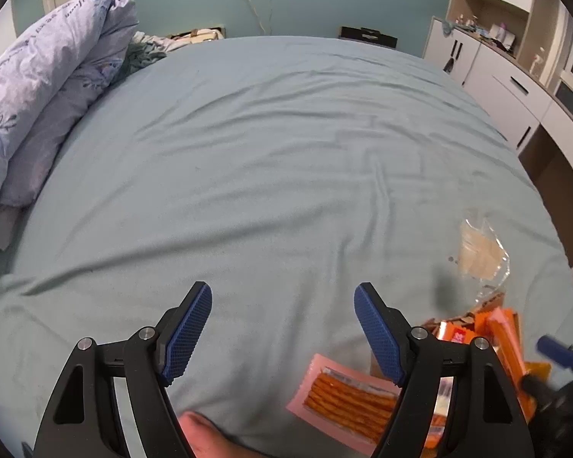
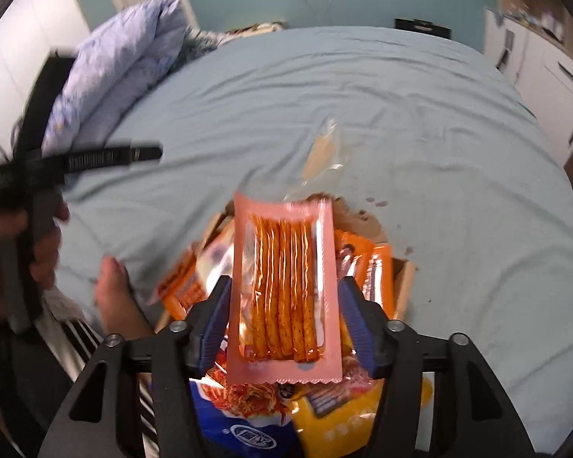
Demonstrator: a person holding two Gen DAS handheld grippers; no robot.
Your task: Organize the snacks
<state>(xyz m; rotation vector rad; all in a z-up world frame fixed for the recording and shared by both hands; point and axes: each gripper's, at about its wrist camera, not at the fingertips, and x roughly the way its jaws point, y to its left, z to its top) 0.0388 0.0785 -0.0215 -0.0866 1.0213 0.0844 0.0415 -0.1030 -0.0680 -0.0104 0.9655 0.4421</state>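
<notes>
My right gripper (image 2: pixel 284 301) is shut on a pink packet of orange snack sticks (image 2: pixel 282 286) and holds it above a cardboard box (image 2: pixel 403 282) of orange, blue and yellow snack packs on the bed. The same pink packet (image 1: pixel 347 397) shows at the lower right of the left wrist view, beside the orange packs (image 1: pixel 504 336). A clear packet (image 1: pixel 481 248) lies on the sheet beyond the box; it also shows in the right wrist view (image 2: pixel 321 152). My left gripper (image 1: pixel 282 332) is open and empty over bare sheet, left of the box.
The blue-green bedsheet (image 1: pixel 267 152) fills most of both views. A folded lilac duvet (image 1: pixel 46 87) lies along the left side. White cabinets (image 1: pixel 515 87) stand to the right. A bare foot (image 2: pixel 114 297) rests on the bed left of the box.
</notes>
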